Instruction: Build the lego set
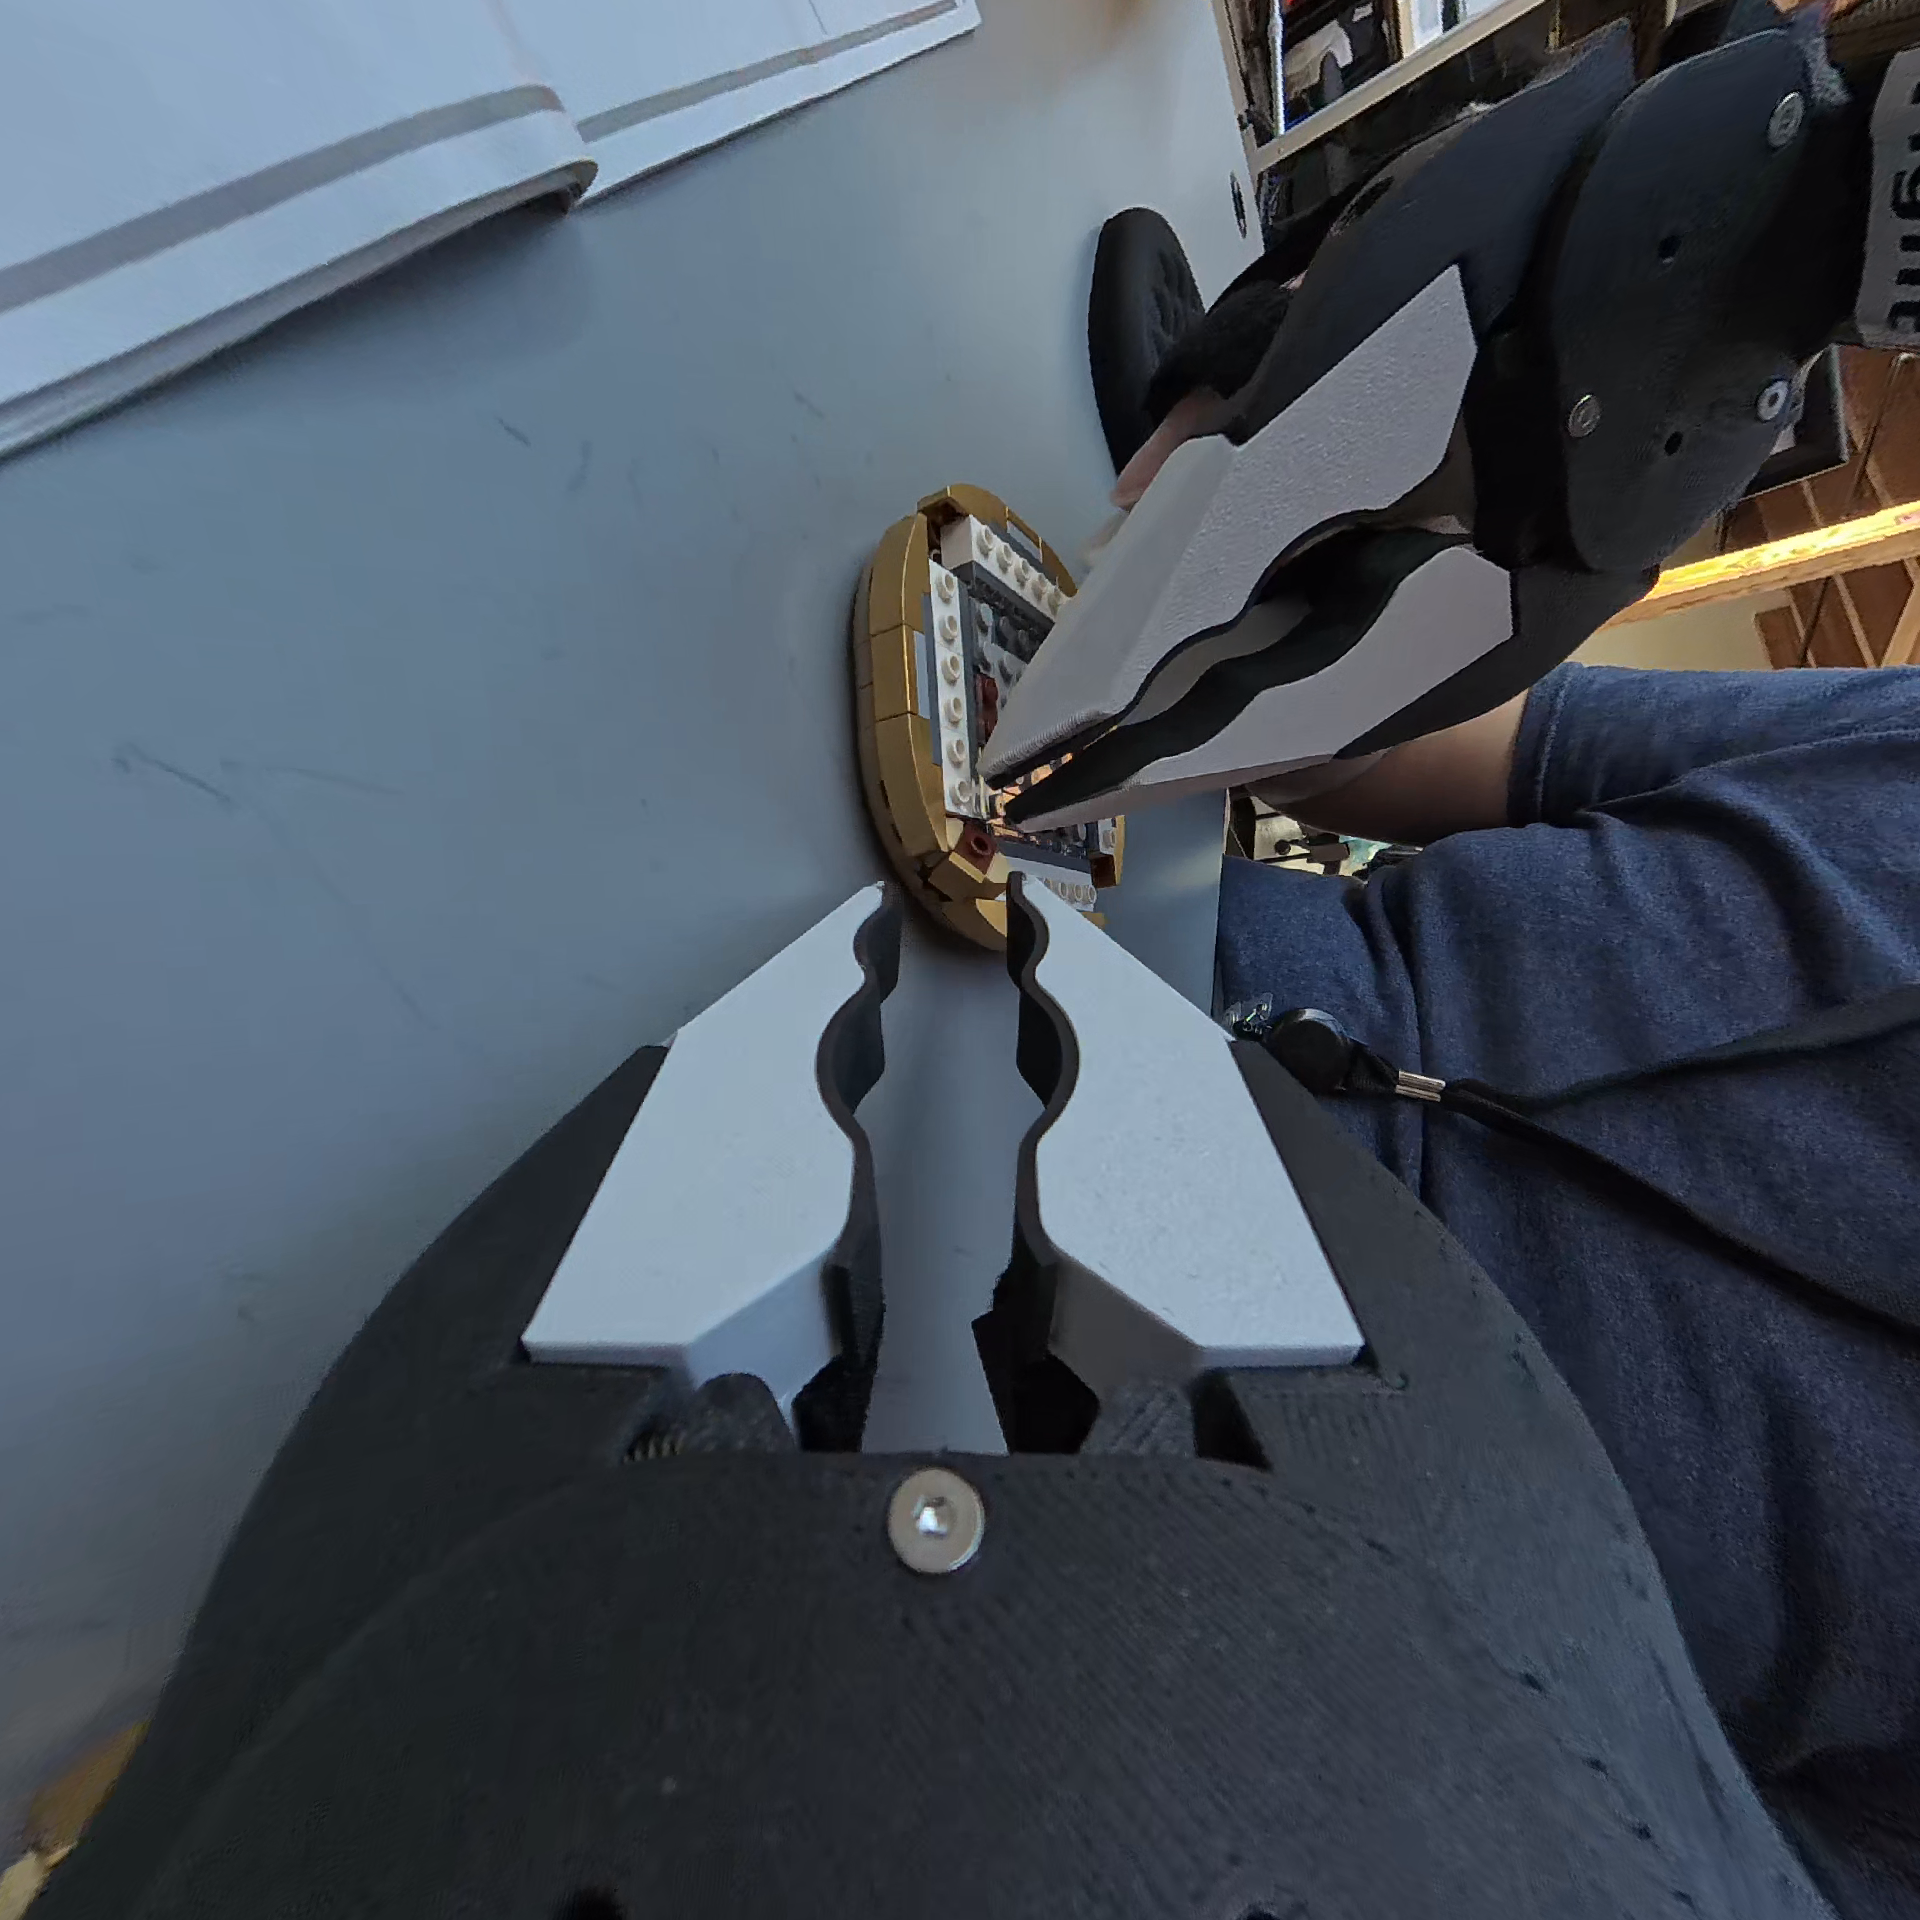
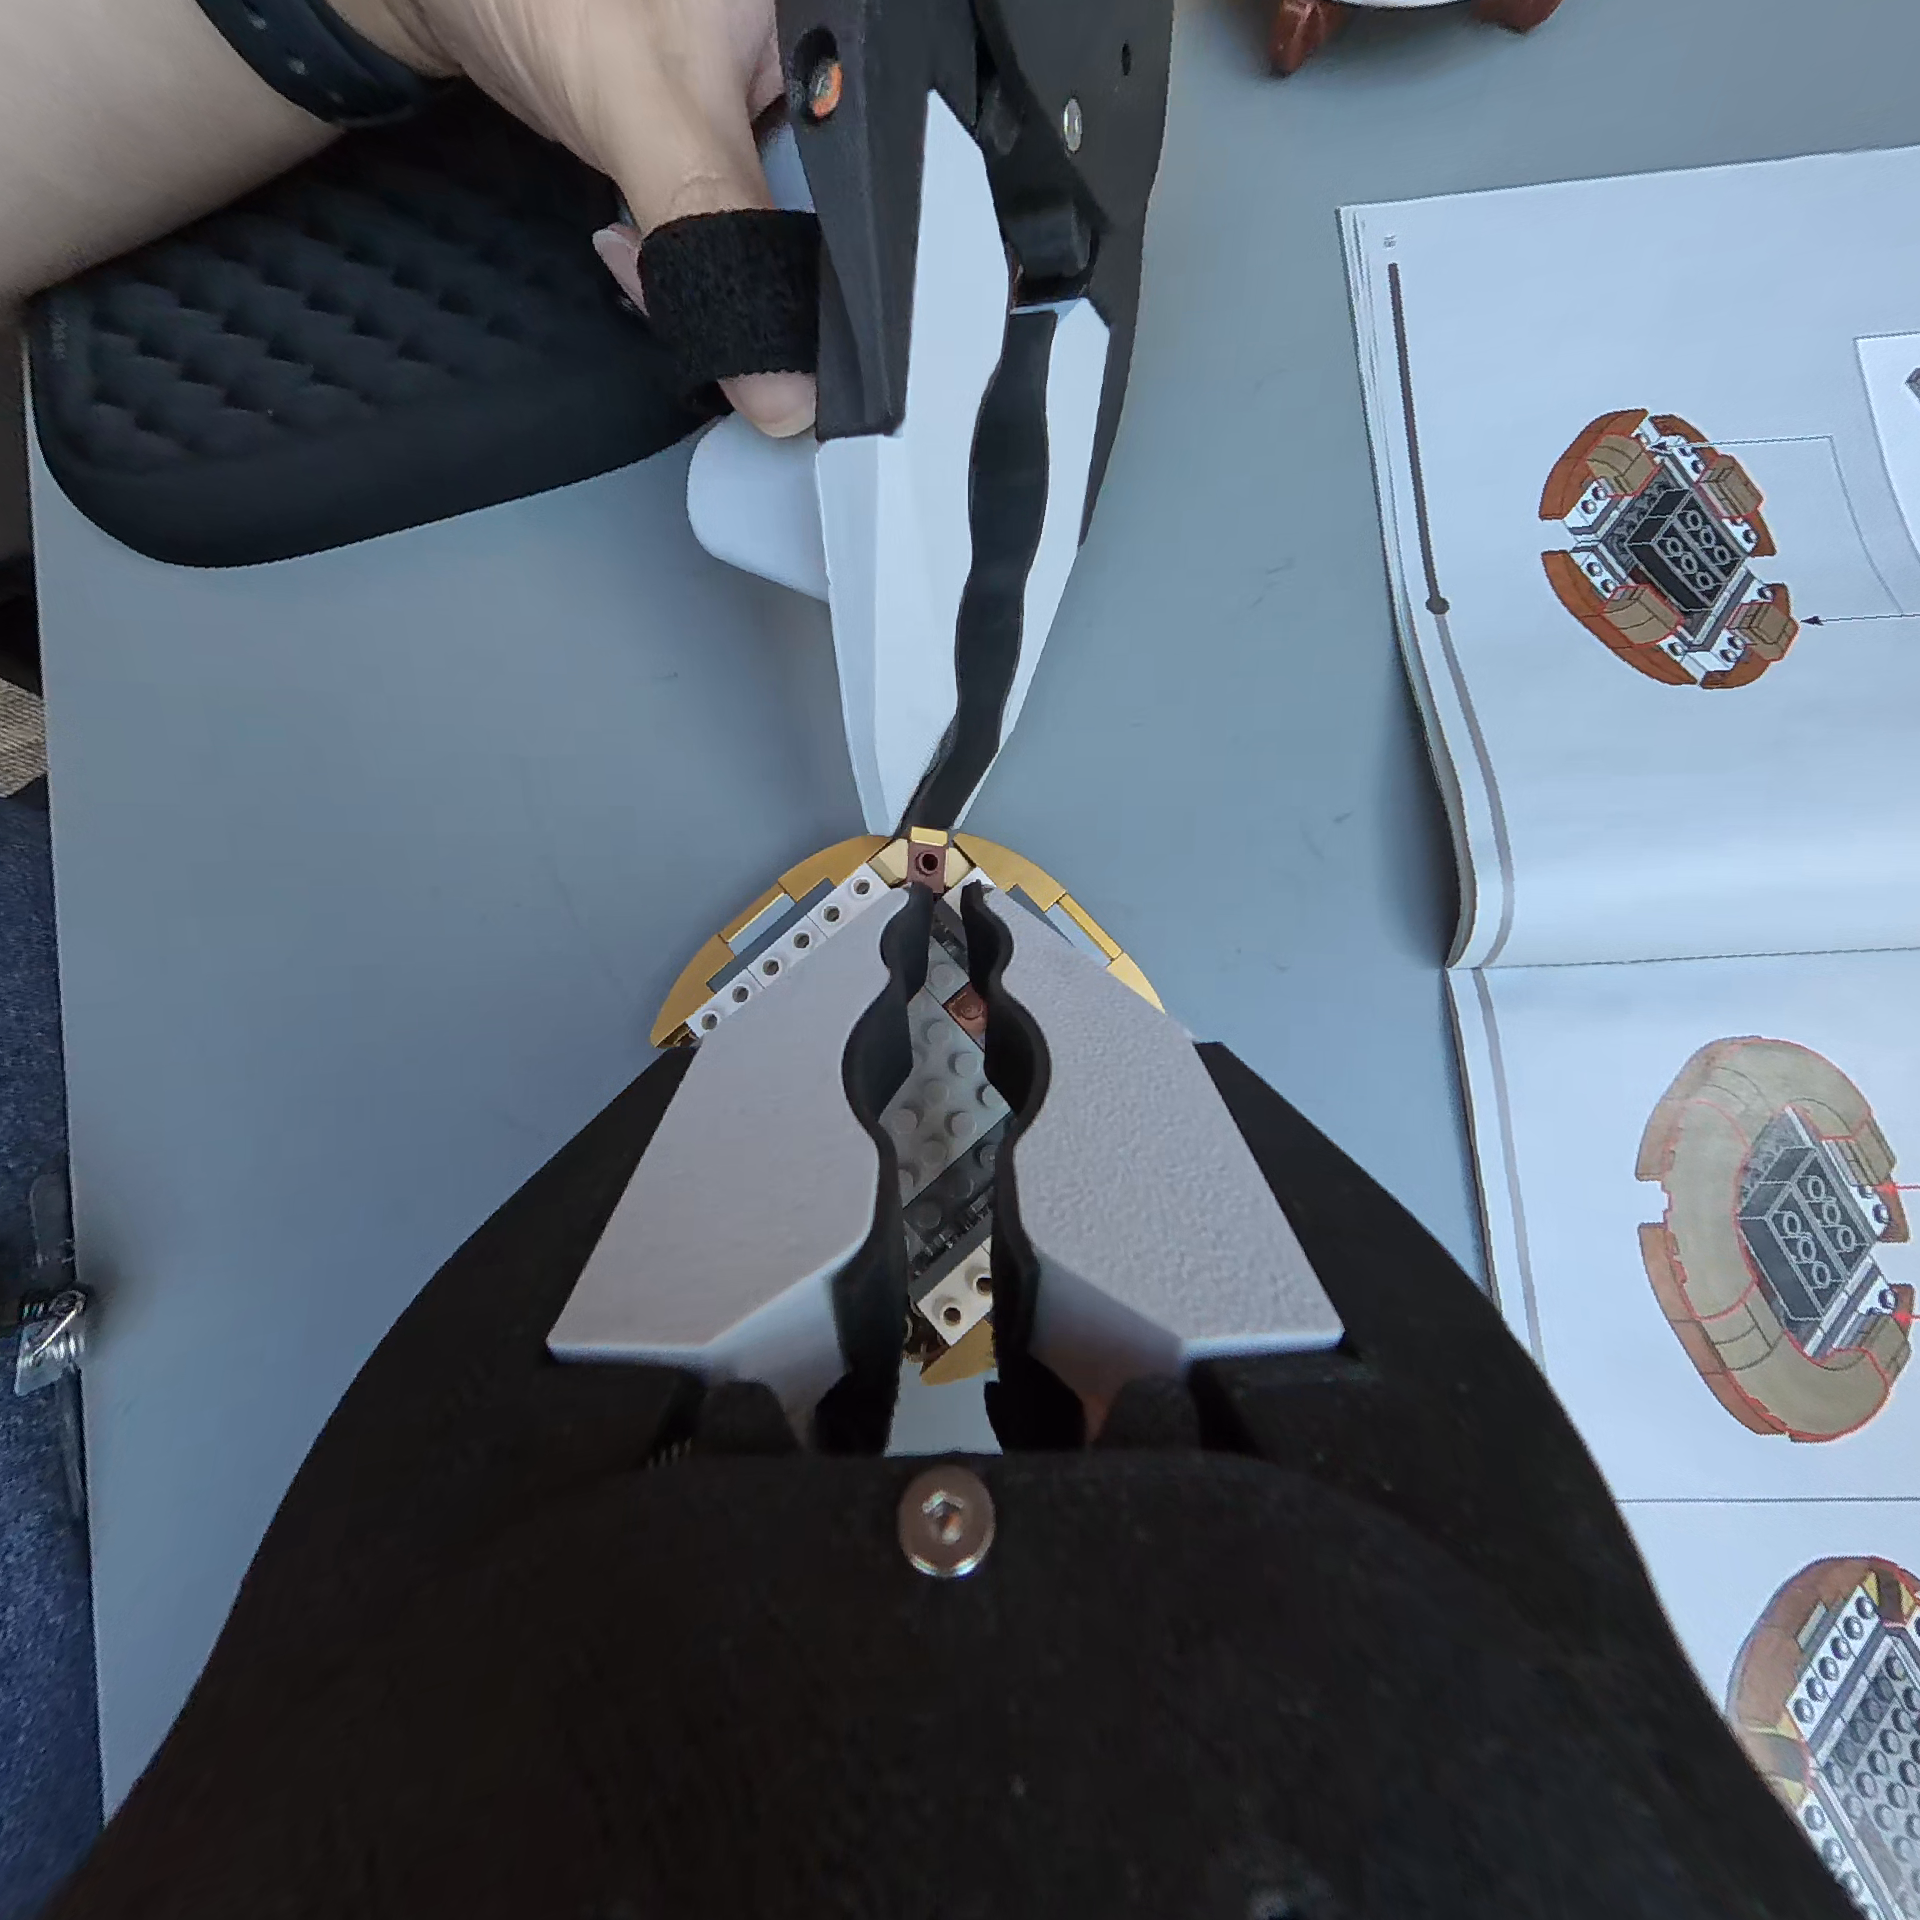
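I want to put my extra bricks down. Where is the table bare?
Bare grey table lies between the black pad and round lego model. The booklet fills the other side; both grippers crowd the model.

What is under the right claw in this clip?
Under the right claw, the round gold-rimmed lego model rests on the grey table; grey studded plates show between its fingers, which hide the rest.

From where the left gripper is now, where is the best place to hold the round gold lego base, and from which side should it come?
Probably grip the round gold lego base across its gold outer rim, coming in low from the near edge where the left gripper already sits open. The base lies flat on the grey table; the right gripper works over its studded centre, so the top is taken.
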Action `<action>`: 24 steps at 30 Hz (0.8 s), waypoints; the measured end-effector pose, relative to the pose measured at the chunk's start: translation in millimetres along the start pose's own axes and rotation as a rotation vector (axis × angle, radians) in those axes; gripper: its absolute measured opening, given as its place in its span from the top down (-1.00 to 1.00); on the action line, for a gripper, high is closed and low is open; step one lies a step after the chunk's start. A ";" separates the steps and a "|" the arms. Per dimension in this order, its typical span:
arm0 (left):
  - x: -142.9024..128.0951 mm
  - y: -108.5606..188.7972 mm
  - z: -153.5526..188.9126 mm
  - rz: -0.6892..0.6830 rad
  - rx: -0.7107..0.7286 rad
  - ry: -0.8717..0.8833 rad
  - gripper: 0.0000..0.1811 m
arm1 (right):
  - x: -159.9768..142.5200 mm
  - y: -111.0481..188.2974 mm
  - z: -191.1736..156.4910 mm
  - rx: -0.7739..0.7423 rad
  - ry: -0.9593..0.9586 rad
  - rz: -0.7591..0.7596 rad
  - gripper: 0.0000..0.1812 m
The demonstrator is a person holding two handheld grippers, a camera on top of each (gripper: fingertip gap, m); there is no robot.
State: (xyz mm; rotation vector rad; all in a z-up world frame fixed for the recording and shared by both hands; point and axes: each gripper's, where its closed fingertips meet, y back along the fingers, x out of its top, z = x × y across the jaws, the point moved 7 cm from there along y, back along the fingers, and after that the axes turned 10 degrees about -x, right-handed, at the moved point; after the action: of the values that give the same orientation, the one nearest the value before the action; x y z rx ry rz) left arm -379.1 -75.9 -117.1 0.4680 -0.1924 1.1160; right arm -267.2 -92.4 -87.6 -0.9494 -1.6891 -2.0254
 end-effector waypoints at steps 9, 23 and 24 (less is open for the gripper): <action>0.7 -1.1 -2.4 0.023 -0.039 0.096 0.83 | -2.2 2.3 4.9 -0.024 -0.003 -0.002 0.94; 0.8 -0.5 -3.7 0.044 -0.098 0.137 1.00 | -6.5 3.3 10.8 -0.035 -0.014 -0.013 0.94; 0.8 -0.6 -3.9 0.044 -0.099 0.139 1.00 | -6.7 3.3 11.1 -0.036 -0.015 -0.014 0.94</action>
State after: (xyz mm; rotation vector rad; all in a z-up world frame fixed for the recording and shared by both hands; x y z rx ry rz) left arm -378.5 -73.6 -120.4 0.2977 -0.1358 1.1720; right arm -257.2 -83.6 -89.0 -0.9688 -1.6770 -2.0696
